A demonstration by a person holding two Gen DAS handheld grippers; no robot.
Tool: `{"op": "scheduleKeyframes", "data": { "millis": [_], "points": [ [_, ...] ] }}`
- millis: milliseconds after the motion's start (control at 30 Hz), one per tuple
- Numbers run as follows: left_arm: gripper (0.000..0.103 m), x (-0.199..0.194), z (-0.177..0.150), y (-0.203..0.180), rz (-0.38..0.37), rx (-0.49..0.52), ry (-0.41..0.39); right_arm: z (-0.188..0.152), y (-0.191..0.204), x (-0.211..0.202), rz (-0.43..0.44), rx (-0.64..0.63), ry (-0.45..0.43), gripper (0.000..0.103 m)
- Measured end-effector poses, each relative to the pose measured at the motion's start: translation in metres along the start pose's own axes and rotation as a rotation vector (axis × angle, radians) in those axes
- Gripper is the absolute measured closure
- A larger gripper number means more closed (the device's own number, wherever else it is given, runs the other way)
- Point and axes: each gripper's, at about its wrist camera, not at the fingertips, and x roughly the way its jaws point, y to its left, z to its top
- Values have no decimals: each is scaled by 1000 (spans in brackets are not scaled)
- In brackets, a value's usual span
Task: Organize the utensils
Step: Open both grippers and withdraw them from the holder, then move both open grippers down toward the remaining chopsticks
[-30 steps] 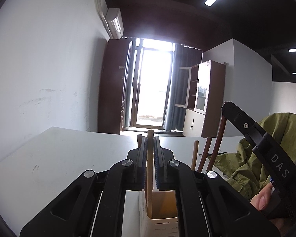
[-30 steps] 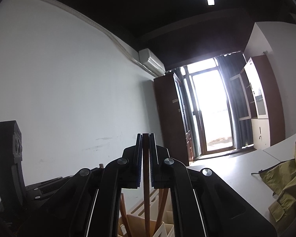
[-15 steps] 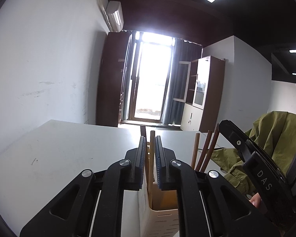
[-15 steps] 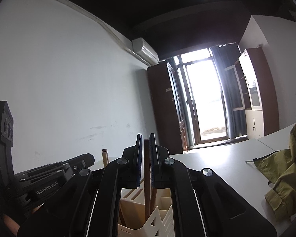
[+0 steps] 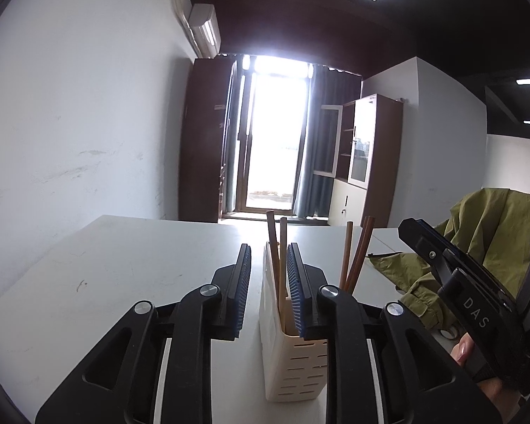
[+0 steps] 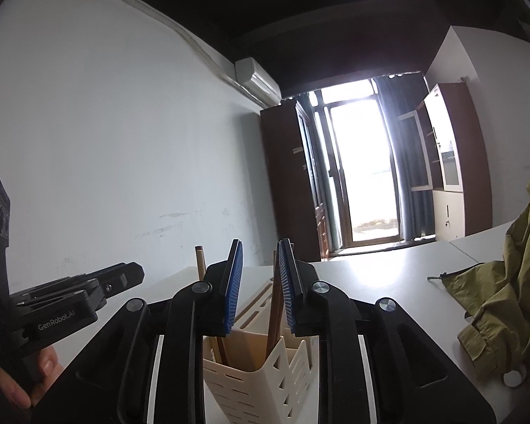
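Chopsticks (image 5: 282, 258) stand upright in the cream holder (image 5: 293, 364) on the white counter (image 5: 130, 282), lower centre of both views, both grippers' jaws parted and empty, so sorting looks nearly finished.

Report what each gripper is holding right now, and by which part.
Nothing. The left gripper and right gripper are both open, and the chopsticks stand free in the cream utensil holder.

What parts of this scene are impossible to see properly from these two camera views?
- Lower ends of the wooden chopsticks: both views, hidden inside the cream slotted plastic holder.
- Holder's base: right wrist view, cut off by the bottom edge.
- Outside the bright glass door: both views, washed out by glare.
- Olive green jacket: cut off at the right edge.
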Motion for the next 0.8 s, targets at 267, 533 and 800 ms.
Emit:
{"op": "scheduleKeyframes", "data": {
  "millis": [267, 533, 800],
  "points": [
    [75, -22, -10, -1, 19, 28, 36, -6, 13, -12, 2, -20, 48, 72],
    [75, -41, -26, -1, 28, 25, 71, -10, 24, -26, -15, -40, 82, 67],
    [69, -51, -55, -2, 32, 74, 159, -25, 31, -28, -28, -49, 185, 60]
  ]
}}
